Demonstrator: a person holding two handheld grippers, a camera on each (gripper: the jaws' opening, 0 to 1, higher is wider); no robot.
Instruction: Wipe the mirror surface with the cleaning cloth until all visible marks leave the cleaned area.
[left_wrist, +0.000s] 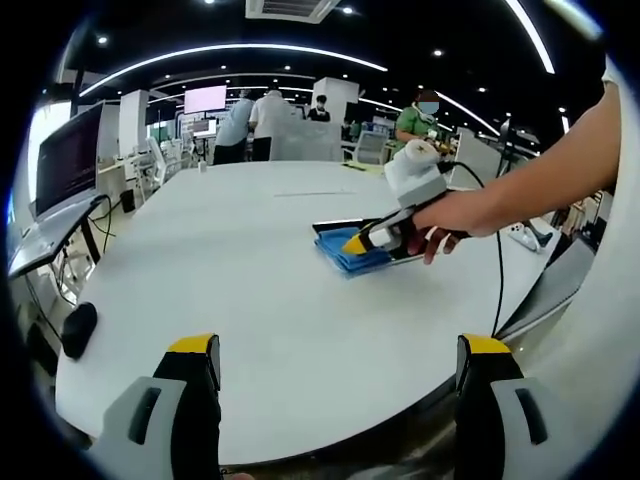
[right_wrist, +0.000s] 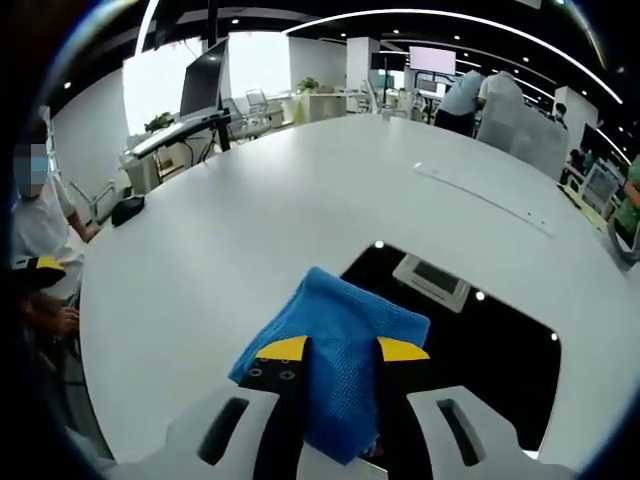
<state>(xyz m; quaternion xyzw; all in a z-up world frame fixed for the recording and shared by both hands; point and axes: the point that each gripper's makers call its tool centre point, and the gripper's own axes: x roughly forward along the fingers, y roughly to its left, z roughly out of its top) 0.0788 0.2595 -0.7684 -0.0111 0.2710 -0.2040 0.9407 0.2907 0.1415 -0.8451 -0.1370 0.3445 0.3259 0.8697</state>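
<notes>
Your right hand (left_wrist: 455, 222) reaches out from the right over the round white table (left_wrist: 250, 260), arm nearly level, and holds the right gripper (left_wrist: 352, 243) low with its yellow-tipped jaws pointing left, down onto the folded blue cleaning cloth (left_wrist: 352, 256). In the right gripper view those jaws stand close together, closed on the near part of the cloth (right_wrist: 340, 340), which bunches up between the two yellow tips and spreads out beyond them. The cloth lies partly on the flat dark rectangular mirror (right_wrist: 480, 350) and partly on the white tabletop (right_wrist: 250, 220) to the mirror's left; the glass reflects ceiling lights and a ceiling vent panel. In the left gripper view the mirror (left_wrist: 340, 228) lies toward the right side of the table, around the middle of its depth. Your left gripper (left_wrist: 340, 350) hangs at the near edge of the table, well apart from the cloth, its two jaws spread wide with nothing between them. A small dark computer mouse (left_wrist: 79, 328) lies at the table's near left edge. Several people (left_wrist: 265, 120) stand among desks and screens in the far background.
</notes>
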